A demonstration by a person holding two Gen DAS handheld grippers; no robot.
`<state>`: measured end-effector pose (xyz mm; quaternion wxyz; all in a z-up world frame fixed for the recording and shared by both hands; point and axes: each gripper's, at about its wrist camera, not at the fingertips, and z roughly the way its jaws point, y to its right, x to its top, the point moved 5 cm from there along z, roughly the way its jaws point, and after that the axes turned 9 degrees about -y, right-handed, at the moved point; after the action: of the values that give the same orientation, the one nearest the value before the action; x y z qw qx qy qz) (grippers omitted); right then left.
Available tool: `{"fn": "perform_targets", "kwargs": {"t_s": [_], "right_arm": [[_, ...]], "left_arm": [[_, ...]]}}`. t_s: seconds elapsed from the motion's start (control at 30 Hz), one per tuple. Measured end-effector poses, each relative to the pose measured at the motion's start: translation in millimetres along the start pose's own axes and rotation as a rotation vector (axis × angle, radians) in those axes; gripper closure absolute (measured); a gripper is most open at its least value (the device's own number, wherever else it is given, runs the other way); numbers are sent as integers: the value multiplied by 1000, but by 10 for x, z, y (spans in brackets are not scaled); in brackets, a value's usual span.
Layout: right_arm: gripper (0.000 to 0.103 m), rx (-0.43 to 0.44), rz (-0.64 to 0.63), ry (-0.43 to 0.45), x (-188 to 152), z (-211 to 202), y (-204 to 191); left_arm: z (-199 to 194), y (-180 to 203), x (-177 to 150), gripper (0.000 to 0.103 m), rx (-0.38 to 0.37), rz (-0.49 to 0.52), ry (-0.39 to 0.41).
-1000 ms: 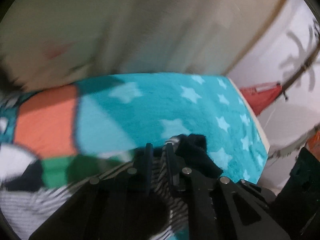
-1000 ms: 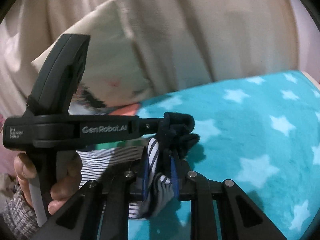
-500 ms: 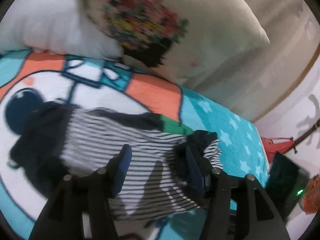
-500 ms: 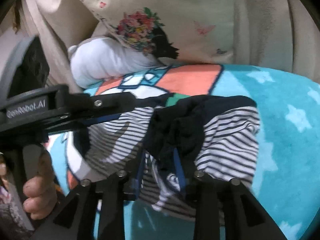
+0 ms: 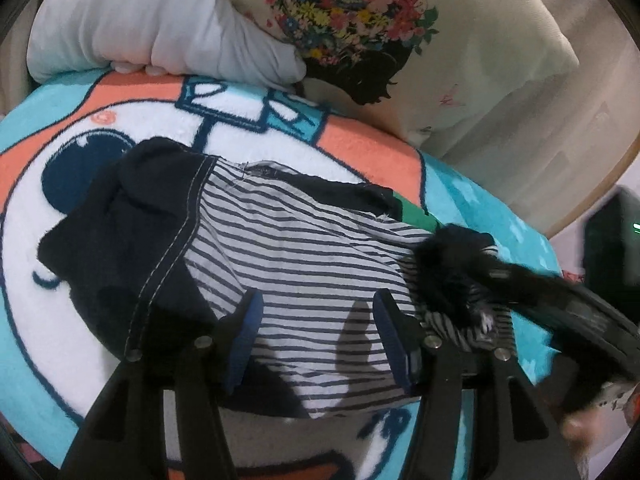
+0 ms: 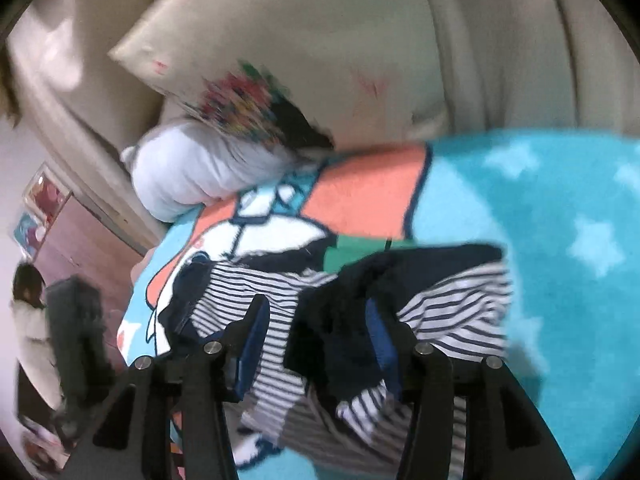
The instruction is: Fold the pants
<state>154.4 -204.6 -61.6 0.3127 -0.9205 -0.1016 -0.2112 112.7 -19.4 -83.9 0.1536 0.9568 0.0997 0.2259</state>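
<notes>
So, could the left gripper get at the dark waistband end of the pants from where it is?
Probably yes. The left gripper is open above the striped pants, and the dark waistband end lies uncovered on the blanket to its left, with nothing between.

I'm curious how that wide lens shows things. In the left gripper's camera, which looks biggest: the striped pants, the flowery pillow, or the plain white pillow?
As they look in the left wrist view:
1. Striped pants, though nearest the camera, which inflates them.
2. Flowery pillow.
3. White pillow.
The pillows look close in size, and each is partly hidden, so that order is unsure.
</notes>
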Motion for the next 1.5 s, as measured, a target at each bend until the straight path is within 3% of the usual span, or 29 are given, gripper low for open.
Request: {"fn": "perform_targets", "kwargs": {"t_s": [0.13, 0.27, 0.37, 0.43, 0.5, 0.53, 0.6, 0.77, 0.97, 1.13, 1.2, 1.27, 1.3, 1.33, 1.43, 1.5], "right_arm": [[49, 13, 42, -20, 39, 40, 33], [48, -45, -39, 26, 54, -223, -245], [40, -53, -119, 24, 93, -239, -571], [38, -40, -176, -18, 118, -95, -845], [37, -33, -234, -82, 152, 144, -1135], [37, -35, -257, -114, 160, 254, -1259], [37, -31, -303, -189, 158, 495, -1516], [37, -73, -372, -354, 167, 1080, -1952], [31, -238, -389, -503, 205, 1704, -2057], [16, -351, -426, -579, 184, 1932, -2086], [16, -400, -460, -598, 161, 1987, -2087], [18, -430, -512, -597, 128, 1978, -2094], [31, -452, -522, -580, 137, 1961, -2087], [52, -479, -532, -556, 152, 1924, -2069], [68, -415, -500, -515, 219, 1749, -1988], [69, -367, -479, -494, 248, 1652, -1950]], "left_arm": [[-262, -51, -11, 47, -43, 7, 35], [-673, -396, 61, 32, -97, -83, 139], [-881, -880, 49, 32, -30, -209, 206], [-891, -1107, 36, 32, -4, -263, 211], [-833, -1245, 7, 52, -29, -299, 173], [-804, -1269, -3, 56, -48, -306, 155], [-746, -1313, -44, 57, -89, -323, 125], [-734, -1330, -111, 57, -103, -323, 117], [-708, -1317, -157, 46, -114, -331, 113], [-758, -1294, -196, 31, -156, -338, 127], [-776, -1286, -209, 28, -166, -339, 135], [-786, -1270, -203, 28, -157, -337, 141], [-783, -1260, -188, 28, -151, -335, 144], [-782, -1242, -186, 28, -141, -332, 147], [-744, -1164, -155, 28, -115, -317, 160], [-689, -1068, -116, 28, -105, -293, 169]]}}
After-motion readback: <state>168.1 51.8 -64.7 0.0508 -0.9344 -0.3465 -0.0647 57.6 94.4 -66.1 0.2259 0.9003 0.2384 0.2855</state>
